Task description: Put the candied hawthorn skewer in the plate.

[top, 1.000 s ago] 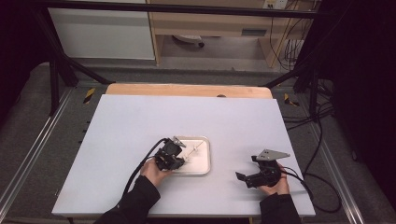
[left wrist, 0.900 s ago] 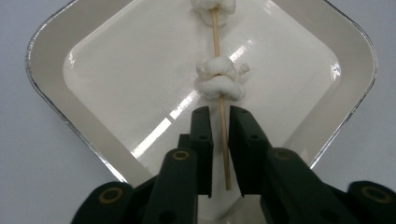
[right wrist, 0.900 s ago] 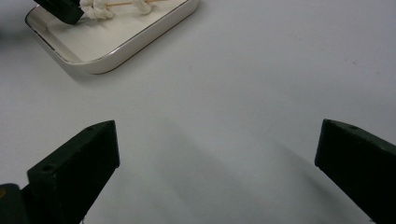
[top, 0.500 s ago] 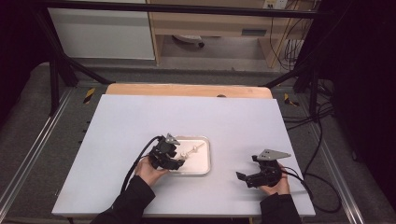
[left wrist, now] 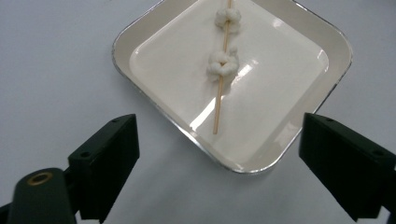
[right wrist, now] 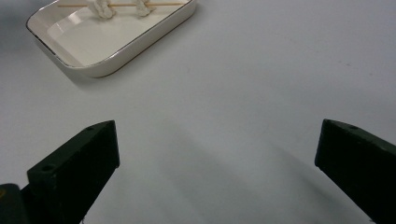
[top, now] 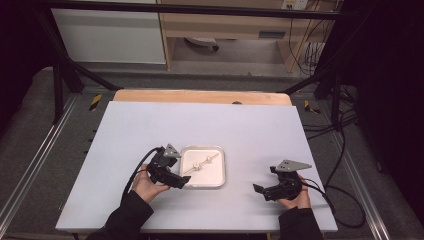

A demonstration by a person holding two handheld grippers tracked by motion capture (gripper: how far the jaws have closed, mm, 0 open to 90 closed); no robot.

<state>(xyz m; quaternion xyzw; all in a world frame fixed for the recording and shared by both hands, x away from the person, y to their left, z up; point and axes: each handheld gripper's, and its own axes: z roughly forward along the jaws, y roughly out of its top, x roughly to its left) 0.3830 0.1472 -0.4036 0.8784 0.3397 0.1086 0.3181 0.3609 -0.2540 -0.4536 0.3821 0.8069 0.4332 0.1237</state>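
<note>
A wooden skewer (left wrist: pixel 221 88) (top: pixel 201 164) (right wrist: pixel 122 5) with two white dumplings threaded on it lies in a square white tray (left wrist: pixel 275 154) (top: pixel 219 172) (right wrist: pixel 107 56) near the middle of the table. My left gripper (top: pixel 181 181) (left wrist: pixel 219 172) hovers at the tray's left edge. Its jaws have just been opening; they stand wide, a little back from the skewer's near end, with nothing held. My right gripper (top: pixel 260 189) (right wrist: pixel 217 168) rests on the table right of the tray, open and empty.
The white tabletop (top: pixel 260 135) has a wooden strip (top: pixel 200 96) along its far edge. Cables (top: pixel 345 195) trail off the right side. Black frame posts stand at the back corners.
The left gripper has opened and drawn back to the left from the tray, leaving the skewer lying in it. The right gripper has not moved.
</note>
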